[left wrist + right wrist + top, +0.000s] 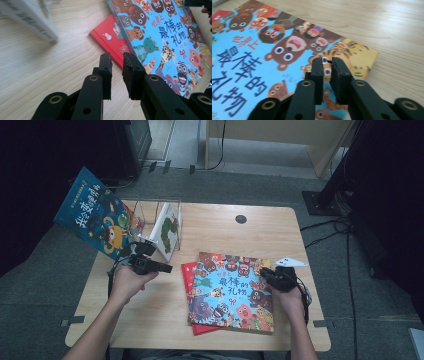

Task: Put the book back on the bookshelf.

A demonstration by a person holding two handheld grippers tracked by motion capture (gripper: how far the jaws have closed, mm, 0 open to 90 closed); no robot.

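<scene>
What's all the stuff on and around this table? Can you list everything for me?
animal picture book: one, bright blue, flat at table centre-right, atop the red book
red book: one, red, underneath, edge showing at left
wire book rack: one, clear, table's far left
white book: one, white with green, leaning in the rack
blue book: one, blue, leaning off the table's left edge
table: one, light wood
left gripper: black, jaws slightly apart, holding nothing
right gripper: black, jaws slightly apart, over the picture book's right edge

Blue animal picture book (160,37) cover (large dark characters), "世界上最棒的礼物"
</scene>
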